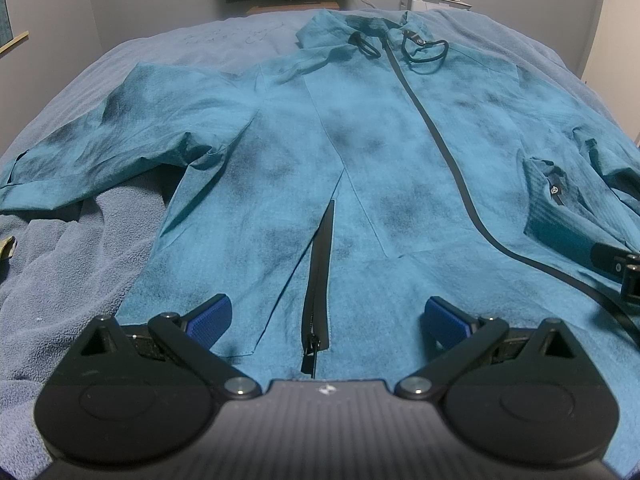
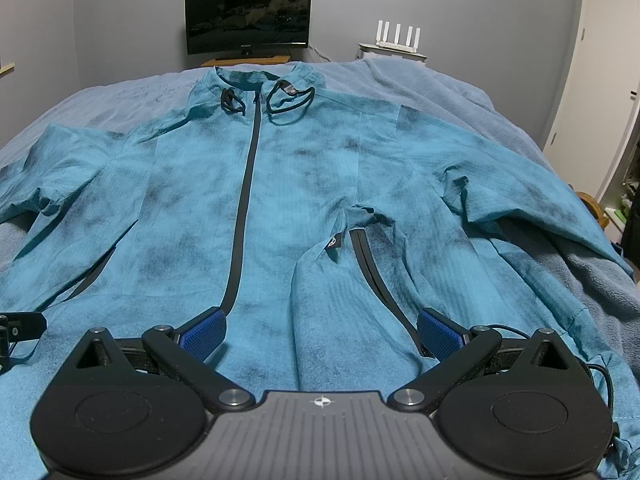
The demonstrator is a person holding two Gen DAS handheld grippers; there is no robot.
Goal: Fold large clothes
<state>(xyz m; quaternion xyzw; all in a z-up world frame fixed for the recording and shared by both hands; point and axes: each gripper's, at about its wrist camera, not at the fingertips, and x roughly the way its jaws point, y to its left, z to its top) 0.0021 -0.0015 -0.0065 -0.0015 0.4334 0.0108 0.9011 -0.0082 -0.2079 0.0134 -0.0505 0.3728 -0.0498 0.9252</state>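
A teal zip-up jacket (image 1: pixel 380 152) lies face up on a bed, collar far from me and hem near me, its front zipper (image 1: pixel 432 120) closed. Its left sleeve (image 1: pixel 80 144) spreads outward. The right sleeve (image 2: pixel 340 288) is folded in over the front. My left gripper (image 1: pixel 326 320) hovers open over the hem, a pocket zipper (image 1: pixel 320 276) between its blue pads (image 1: pixel 210 318). My right gripper (image 2: pixel 320 332) hangs open over the hem at the folded sleeve's cuff, holding nothing. Part of the right gripper (image 1: pixel 618 268) shows at the left wrist view's right edge.
A grey-blue blanket (image 1: pixel 60 280) covers the bed, bunched at the near left. Beyond the bed stand a dark monitor (image 2: pixel 248 16) on a wooden stand and a white router (image 2: pixel 398 36) on a small table. A white door (image 2: pixel 592 80) is on the right.
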